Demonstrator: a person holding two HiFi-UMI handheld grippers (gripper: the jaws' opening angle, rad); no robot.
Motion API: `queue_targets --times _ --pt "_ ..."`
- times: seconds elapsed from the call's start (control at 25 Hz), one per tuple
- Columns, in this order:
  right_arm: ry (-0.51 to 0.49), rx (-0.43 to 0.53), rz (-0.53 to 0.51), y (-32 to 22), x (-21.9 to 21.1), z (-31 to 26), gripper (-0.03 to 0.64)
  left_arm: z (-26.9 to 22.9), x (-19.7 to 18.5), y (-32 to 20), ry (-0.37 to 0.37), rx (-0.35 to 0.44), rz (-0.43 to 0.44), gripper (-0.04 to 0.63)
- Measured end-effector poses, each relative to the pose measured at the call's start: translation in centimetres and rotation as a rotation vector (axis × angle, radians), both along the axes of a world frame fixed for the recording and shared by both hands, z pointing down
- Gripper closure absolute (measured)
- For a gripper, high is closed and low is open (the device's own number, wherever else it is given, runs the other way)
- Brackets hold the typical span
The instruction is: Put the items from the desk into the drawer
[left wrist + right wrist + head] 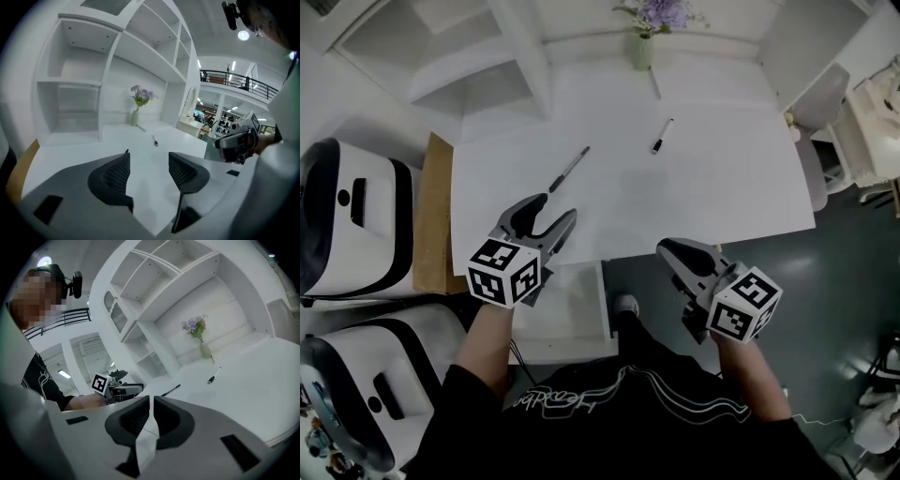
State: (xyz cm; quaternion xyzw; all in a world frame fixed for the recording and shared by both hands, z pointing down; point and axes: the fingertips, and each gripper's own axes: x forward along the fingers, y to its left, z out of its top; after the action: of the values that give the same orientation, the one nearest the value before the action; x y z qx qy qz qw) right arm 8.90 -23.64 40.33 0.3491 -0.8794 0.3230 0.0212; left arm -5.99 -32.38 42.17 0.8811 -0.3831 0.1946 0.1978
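Fronting white shelves (441,56), desk (722,187) holds pen (570,169), marker (662,136); left gripper (560,206) wide, right gripper (668,249) closed.

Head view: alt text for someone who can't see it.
A white desk holds a pen, a marker and a vase of purple flowers; a person holds the left tool open over its near edge, the right tool shut past it.

right hand-held gripper (151,403): jaws together, empty | marker (213,376), pen (170,390) apart on desk (255,390)
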Motion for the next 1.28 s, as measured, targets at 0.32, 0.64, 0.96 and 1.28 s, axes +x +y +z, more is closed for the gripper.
queue_targets --times 0.32,0.64,0.96,1.28 --pt "0.008 -0.060 -0.013 -2.2 0.2 3.1 0.560 6.2 -1.5 -6.3 -0.141 -0.045 -0.034 0.373" --pt "0.003 -0.108 0.038 -2.9 1.7 5.0 0.561 12.2 -2.4 -9.6 -0.300 -0.142 -0.028 0.403" --pt "-0.008 -0.131 0.048 -2.6 2.0 5.4 0.561 13.5 -2.4 -10.0 -0.331 -0.205 -0.030 0.447" --pt "-0.013 -0.136 0.055 -1.7 1.6 5.3 0.561 13.5 -2.4 -9.7 -0.337 -0.212 -0.046 0.515"
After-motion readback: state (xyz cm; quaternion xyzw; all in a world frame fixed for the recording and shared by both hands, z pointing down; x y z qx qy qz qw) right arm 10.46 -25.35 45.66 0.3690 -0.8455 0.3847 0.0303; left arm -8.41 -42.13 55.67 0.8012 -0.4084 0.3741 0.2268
